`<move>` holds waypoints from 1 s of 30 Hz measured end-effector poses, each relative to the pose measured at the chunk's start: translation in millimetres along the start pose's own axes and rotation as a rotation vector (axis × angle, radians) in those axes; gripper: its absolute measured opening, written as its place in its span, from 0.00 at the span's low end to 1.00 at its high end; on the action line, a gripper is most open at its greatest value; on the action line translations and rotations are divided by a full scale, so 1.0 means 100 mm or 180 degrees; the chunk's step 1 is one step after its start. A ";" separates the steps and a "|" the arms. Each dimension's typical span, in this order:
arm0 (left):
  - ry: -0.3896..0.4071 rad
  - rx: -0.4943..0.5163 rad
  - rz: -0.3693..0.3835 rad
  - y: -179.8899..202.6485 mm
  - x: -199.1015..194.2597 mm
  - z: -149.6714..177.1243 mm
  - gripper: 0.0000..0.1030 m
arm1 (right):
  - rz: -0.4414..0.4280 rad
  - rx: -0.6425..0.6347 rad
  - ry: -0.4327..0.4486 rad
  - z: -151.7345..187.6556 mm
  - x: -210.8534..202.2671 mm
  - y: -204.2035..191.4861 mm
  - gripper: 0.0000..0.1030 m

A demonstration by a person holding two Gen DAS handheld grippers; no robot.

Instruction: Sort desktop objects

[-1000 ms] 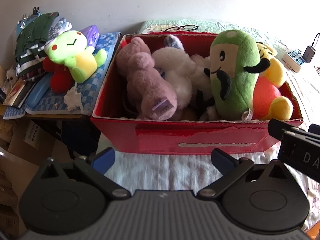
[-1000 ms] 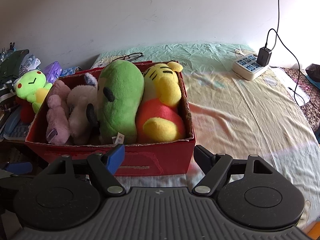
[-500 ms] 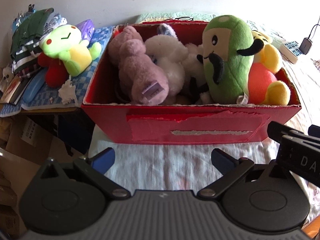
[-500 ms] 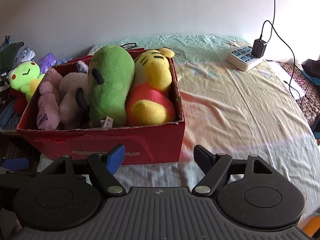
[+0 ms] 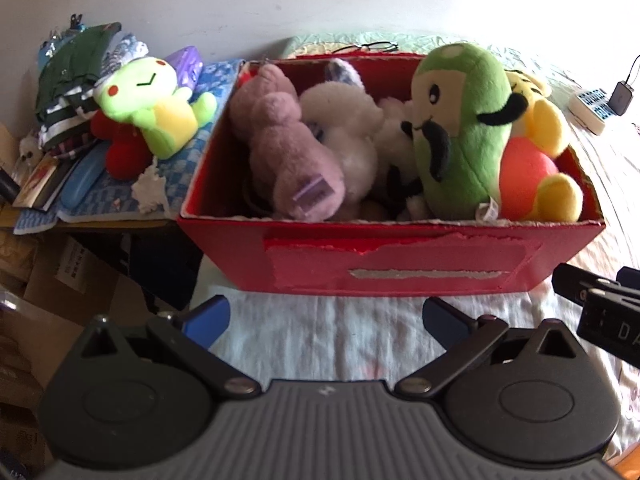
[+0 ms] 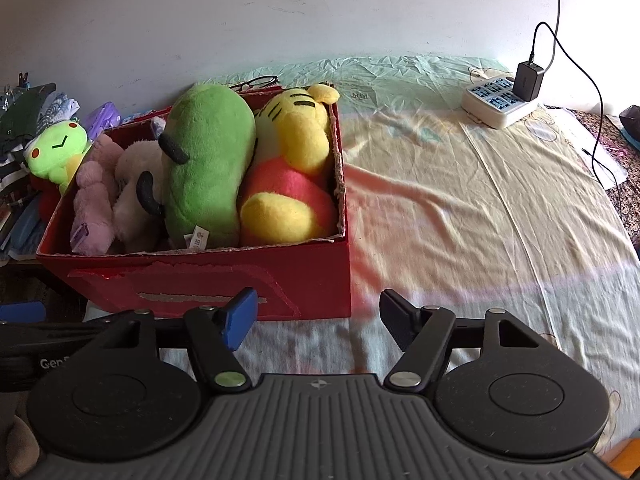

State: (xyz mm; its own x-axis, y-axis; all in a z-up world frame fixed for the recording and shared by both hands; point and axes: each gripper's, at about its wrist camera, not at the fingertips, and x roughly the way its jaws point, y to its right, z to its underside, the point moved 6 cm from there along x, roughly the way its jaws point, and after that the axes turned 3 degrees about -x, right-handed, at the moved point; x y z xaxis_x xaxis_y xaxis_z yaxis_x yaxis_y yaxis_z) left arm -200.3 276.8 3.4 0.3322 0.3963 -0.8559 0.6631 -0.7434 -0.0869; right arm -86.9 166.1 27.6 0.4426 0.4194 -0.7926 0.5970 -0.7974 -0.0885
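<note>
A red cardboard box (image 5: 392,264) (image 6: 312,276) stands on the bed sheet, packed with plush toys: a purple one (image 5: 288,148), a white one (image 5: 352,128), a green one (image 5: 460,136) (image 6: 208,160) and a yellow bear in red (image 5: 536,152) (image 6: 292,168). My left gripper (image 5: 326,316) hovers open in front of the box's near wall, nothing between its fingers. My right gripper (image 6: 316,316) sits near the box's front right corner; its jaws are closing with nothing between them. A lime green plush (image 5: 152,108) (image 6: 56,152) lies outside the box to the left.
Left of the box is a cluttered side table with a blue checked cloth (image 5: 176,184), folded clothes (image 5: 76,84) and books. Glasses (image 6: 256,82) lie behind the box. A power strip (image 6: 500,104) with a charger and cable sits at the far right on the sheet (image 6: 480,220).
Both views have backed slightly away from the box and tilted, so it sits higher and farther in frame. The right gripper's fingers stand closer together than before.
</note>
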 end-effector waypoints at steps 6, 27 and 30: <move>-0.0071 0.0069 0.0109 0.26 0.02 -0.01 0.99 | -0.0013 -0.0018 -0.0025 0.00 0.01 0.23 0.63; 0.0053 0.0040 -0.0141 0.68 -0.28 -0.63 0.99 | -0.0054 -0.0092 0.0046 -0.65 0.00 0.93 0.59; -0.0005 -0.0054 -0.0088 0.79 -0.21 -0.60 0.99 | -0.0051 -0.0119 0.0080 -0.66 -0.02 0.97 0.59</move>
State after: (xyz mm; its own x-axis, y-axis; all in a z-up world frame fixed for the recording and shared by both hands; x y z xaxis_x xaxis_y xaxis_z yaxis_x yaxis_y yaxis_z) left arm -114.6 241.8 45.4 0.3125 0.4157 -0.8541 0.6834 -0.7229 -0.1019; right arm 14.4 117.0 60.3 0.4492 0.4431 -0.7758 0.6286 -0.7738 -0.0780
